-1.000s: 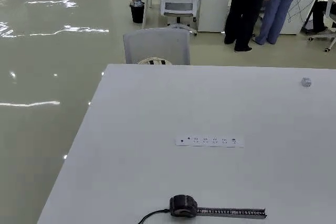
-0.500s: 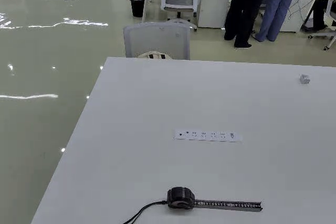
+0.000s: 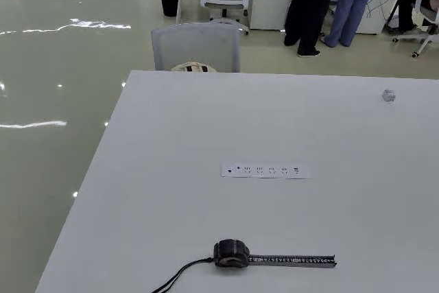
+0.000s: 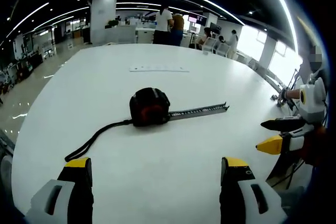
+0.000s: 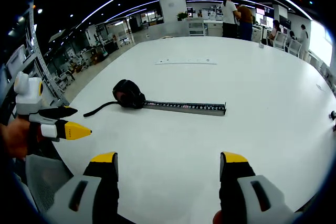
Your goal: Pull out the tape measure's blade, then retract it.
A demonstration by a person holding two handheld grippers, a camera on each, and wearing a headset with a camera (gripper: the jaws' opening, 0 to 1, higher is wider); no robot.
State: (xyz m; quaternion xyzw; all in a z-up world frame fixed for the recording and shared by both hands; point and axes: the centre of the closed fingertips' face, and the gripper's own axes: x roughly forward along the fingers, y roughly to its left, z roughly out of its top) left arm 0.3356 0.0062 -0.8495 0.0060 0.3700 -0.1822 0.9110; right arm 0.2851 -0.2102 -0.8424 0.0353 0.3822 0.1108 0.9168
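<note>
Lying ahead of both grippers, the tape (image 3: 231, 253) sits on the table (image 3: 206, 121) with its blade (image 3: 291, 261) drawn out flat, so the pull looks done and retracting remains. That next move likely calls for one gripper to pin the case while the blade is let back in. The left gripper (image 4: 156, 163) gapes wide and empty, with the case straight ahead of its fingers and well apart. The right gripper (image 5: 168, 157) is equally wide, touching nothing; the blade lies ahead, the case ahead and leftward.
</note>
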